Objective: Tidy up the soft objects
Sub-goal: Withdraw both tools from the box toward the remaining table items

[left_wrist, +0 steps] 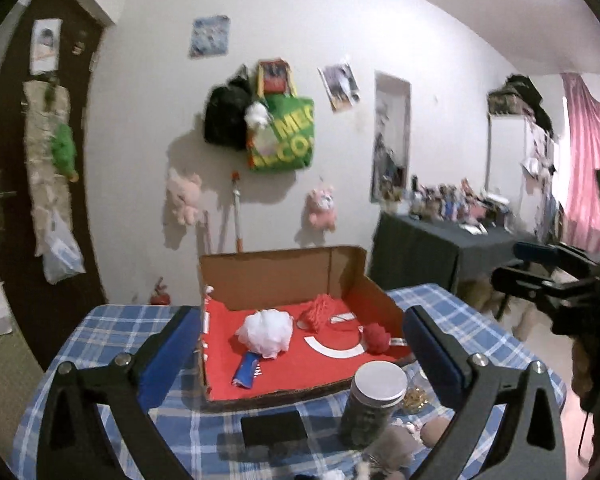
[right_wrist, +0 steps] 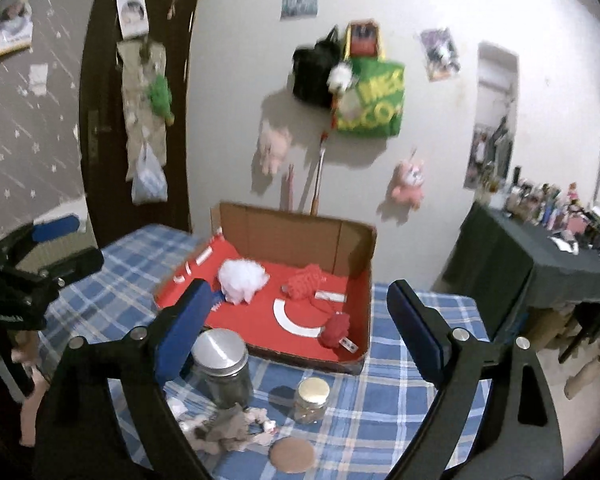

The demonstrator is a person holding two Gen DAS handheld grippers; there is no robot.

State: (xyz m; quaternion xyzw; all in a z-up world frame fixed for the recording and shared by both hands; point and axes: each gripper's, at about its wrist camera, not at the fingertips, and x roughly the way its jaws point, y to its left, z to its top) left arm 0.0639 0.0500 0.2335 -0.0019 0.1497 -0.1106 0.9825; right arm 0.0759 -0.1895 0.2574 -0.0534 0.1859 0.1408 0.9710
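Observation:
An open cardboard box (left_wrist: 268, 276) (right_wrist: 284, 228) with a red lining stands on the blue plaid table (right_wrist: 404, 404). Inside lie a white fluffy puff (left_wrist: 265, 330) (right_wrist: 242, 278), a red mesh puff (left_wrist: 320, 312) (right_wrist: 305, 282), a small dark red puff (left_wrist: 377, 338) (right_wrist: 336, 330) and a blue wrapper (left_wrist: 246, 374). A crumpled pile of grey and pink soft things (right_wrist: 228, 428) (left_wrist: 396, 446) rests at the table's near edge. My left gripper (left_wrist: 302, 320) (right_wrist: 70, 242) hovers open before the box, nothing between its fingers. My right gripper (right_wrist: 300, 292) (left_wrist: 516, 266) is open and empty too.
A jar with a metal lid (right_wrist: 222, 364) (left_wrist: 374, 396), a small gold-lidded jar (right_wrist: 310, 398), a brown disc (right_wrist: 292, 454) and a black block (left_wrist: 274, 426) stand in front of the box. A dark side table (right_wrist: 540, 268) with figurines is at the right. Bags and plush toys hang on the wall.

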